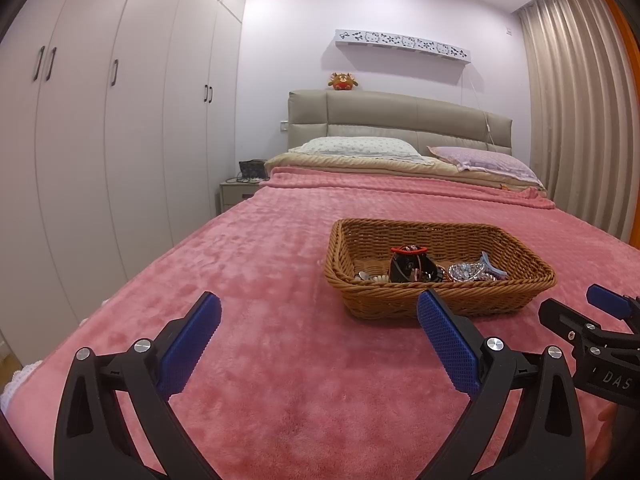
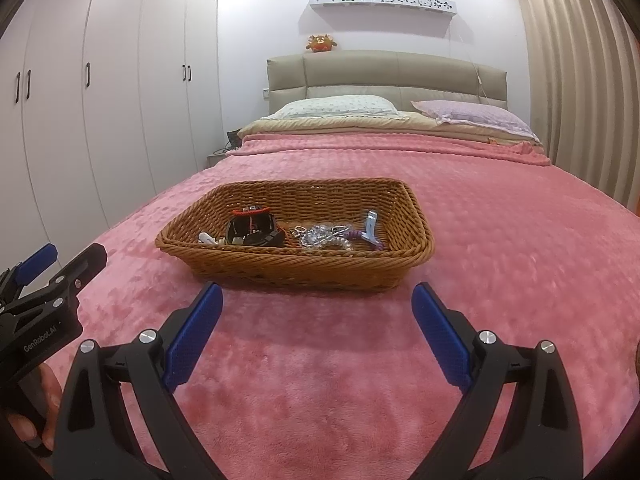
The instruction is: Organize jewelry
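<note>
A brown wicker basket (image 1: 400, 236) (image 2: 312, 192) sits on the pink bedspread. Inside lie a black pouch with a red cord (image 1: 412, 266) (image 2: 250, 229), a clear beaded bracelet (image 1: 466, 271) (image 2: 326, 237), a blue hair clip (image 1: 490, 264) (image 2: 371, 226) and small white pieces (image 1: 374, 277) (image 2: 206, 237). My left gripper (image 1: 318, 340) is open and empty, just short of the basket's near left. My right gripper (image 2: 316, 330) is open and empty, in front of the basket. Each gripper shows at the edge of the other's view (image 1: 600, 320) (image 2: 52, 276).
The pink blanket (image 1: 260, 280) (image 2: 500, 260) covers the bed. Two pillows (image 1: 360, 146) and a padded headboard (image 1: 400, 120) lie beyond. White wardrobes (image 1: 100, 120) line the left wall, a nightstand (image 1: 236, 194) stands beside the bed, curtains (image 1: 580, 100) hang on the right.
</note>
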Available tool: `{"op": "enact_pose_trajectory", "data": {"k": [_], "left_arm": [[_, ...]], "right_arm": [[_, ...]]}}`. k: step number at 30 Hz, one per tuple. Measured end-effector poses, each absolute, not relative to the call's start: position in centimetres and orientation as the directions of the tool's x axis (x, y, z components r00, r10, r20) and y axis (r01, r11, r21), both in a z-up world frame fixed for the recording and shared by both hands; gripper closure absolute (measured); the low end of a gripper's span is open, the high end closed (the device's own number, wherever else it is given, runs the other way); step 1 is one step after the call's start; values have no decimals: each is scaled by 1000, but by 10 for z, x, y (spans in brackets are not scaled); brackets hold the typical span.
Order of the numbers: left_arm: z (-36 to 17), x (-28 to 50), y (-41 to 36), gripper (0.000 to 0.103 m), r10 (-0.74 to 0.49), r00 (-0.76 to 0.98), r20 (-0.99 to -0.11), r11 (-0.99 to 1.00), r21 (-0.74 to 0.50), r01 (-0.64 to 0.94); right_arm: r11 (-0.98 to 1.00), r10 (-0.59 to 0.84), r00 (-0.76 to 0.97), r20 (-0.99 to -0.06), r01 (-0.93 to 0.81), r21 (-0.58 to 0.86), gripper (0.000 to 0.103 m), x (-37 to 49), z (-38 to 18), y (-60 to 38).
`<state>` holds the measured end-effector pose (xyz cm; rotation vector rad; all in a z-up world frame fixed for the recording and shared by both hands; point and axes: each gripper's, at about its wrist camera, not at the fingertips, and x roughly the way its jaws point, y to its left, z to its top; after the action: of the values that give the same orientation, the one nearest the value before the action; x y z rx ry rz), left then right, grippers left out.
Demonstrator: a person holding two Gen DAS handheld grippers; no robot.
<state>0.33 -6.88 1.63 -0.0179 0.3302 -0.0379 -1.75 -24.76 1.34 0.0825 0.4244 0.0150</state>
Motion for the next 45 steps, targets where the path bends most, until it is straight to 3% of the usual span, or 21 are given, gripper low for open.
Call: {"op": "enact_pose_trajectory", "data": {"k": [45], "left_arm": [[15, 0, -76, 8, -14, 947, -320, 1000, 9, 17]], "right_arm": [[998, 27, 913, -407, -3, 59, 12, -18, 13, -242]]}}
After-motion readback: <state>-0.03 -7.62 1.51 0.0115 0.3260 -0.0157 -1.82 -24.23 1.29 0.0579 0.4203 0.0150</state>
